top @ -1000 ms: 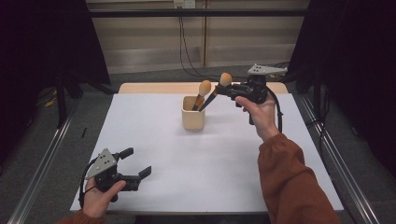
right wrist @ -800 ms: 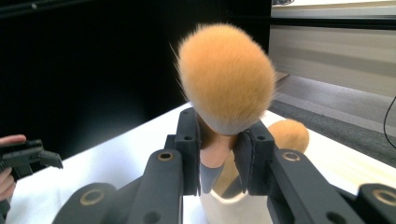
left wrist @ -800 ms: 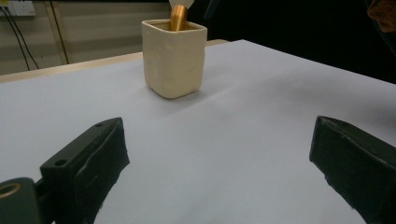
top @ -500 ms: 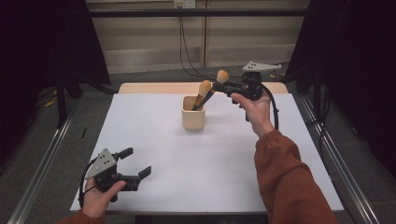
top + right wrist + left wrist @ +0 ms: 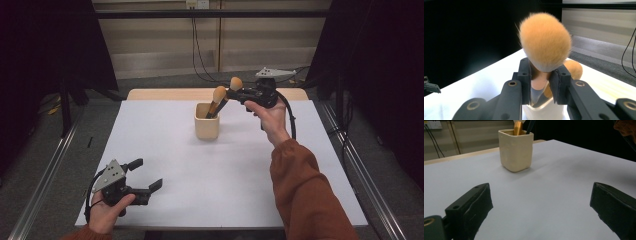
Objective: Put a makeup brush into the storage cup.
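The right gripper hangs above the far middle of the table, jaws pinched on a brush just below its orange head. The brush leans, its lower end inside the cream cup, where a second brush also stands. The right gripper view shows what the high view cannot: both pads press on the brush neck directly under the bristles (the cup rim shows just beneath). The left gripper rests at the near left corner, well apart from the cup. The left gripper view shows its jaws spread wide with bare table between them.
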The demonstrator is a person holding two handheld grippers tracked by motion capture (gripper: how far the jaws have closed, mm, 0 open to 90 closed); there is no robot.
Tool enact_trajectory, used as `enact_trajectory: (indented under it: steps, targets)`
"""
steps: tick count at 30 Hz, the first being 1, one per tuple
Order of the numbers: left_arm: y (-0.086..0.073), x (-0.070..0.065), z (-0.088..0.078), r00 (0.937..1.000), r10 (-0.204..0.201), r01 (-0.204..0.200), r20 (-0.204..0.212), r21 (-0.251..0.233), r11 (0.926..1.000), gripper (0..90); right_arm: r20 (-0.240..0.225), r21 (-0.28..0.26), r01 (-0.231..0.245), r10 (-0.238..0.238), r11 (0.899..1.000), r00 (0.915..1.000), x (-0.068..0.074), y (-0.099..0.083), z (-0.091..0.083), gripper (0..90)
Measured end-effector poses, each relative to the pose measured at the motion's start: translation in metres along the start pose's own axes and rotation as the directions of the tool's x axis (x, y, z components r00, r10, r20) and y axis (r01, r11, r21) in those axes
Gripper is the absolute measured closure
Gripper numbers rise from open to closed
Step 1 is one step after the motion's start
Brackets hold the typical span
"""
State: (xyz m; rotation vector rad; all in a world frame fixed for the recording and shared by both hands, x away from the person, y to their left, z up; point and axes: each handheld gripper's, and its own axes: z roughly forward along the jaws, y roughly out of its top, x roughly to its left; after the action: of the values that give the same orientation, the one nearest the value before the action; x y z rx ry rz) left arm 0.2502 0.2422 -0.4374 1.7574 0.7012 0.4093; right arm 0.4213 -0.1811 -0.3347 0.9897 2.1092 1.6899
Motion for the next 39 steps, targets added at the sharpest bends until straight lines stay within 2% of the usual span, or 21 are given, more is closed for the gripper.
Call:
enact_trajectory:
  steps: [13, 39]
  targets:
    - [0.001, 0.001, -0.002, 1.0000, -0.006, 0.006, -0.005, -0.005, 1.0000, 3.7, 0.006, 0.023, 0.008, -0.009, 1.000, 0.9999, -0.001, -0.006, 0.011, 72.8]
    - [0.000, 0.002, -0.002, 1.0000, -0.006, 0.006, -0.006, -0.006, 1.0000, 3.8, 0.001, 0.055, -0.016, 0.016, 0.998, 0.9999, -0.004, -0.023, 0.029, 72.8]
